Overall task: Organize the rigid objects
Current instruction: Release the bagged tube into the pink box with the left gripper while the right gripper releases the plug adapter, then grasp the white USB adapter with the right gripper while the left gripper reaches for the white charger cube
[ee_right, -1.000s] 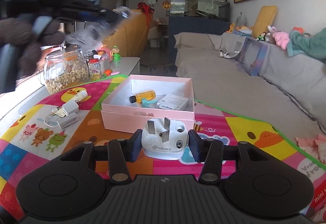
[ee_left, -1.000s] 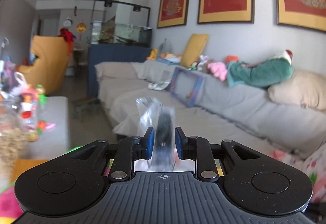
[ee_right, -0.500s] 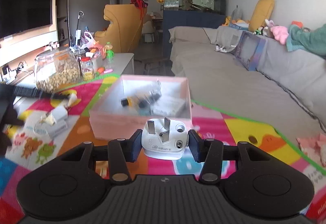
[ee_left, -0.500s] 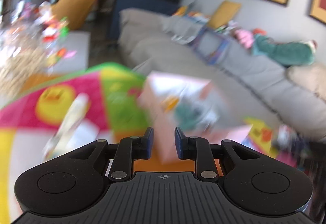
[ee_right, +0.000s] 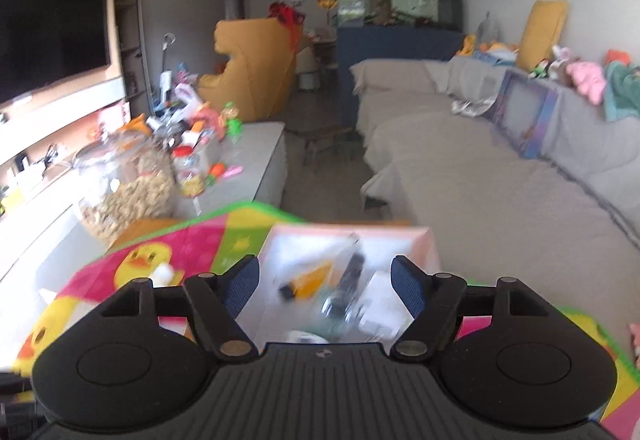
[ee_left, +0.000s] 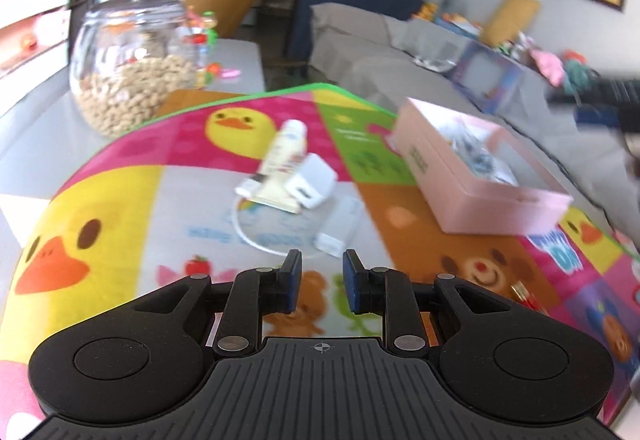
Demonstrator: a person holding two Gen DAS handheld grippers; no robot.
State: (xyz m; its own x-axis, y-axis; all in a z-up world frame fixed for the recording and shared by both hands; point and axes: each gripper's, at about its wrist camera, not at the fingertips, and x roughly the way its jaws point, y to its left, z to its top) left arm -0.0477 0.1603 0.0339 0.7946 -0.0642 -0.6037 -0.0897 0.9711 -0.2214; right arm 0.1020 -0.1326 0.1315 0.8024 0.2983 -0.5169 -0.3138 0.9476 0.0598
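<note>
My left gripper is empty, its jaws a narrow gap apart, low over the colourful play mat. Just ahead lie a white charger block, a cream tube, a white cable and a small white adapter. The pink box stands to the right. My right gripper is open and empty above the pink box, which holds an orange bottle, a bagged dark item, a white carton and a white plug.
A glass jar of nuts stands at the mat's far left corner, with small toys on the grey table behind it. A grey sofa runs along the right. A small red item lies on the mat at the right.
My left gripper let the bagged item go into the box and swung down left over the mat. My right gripper opened over the box and the white plug dropped from it.
</note>
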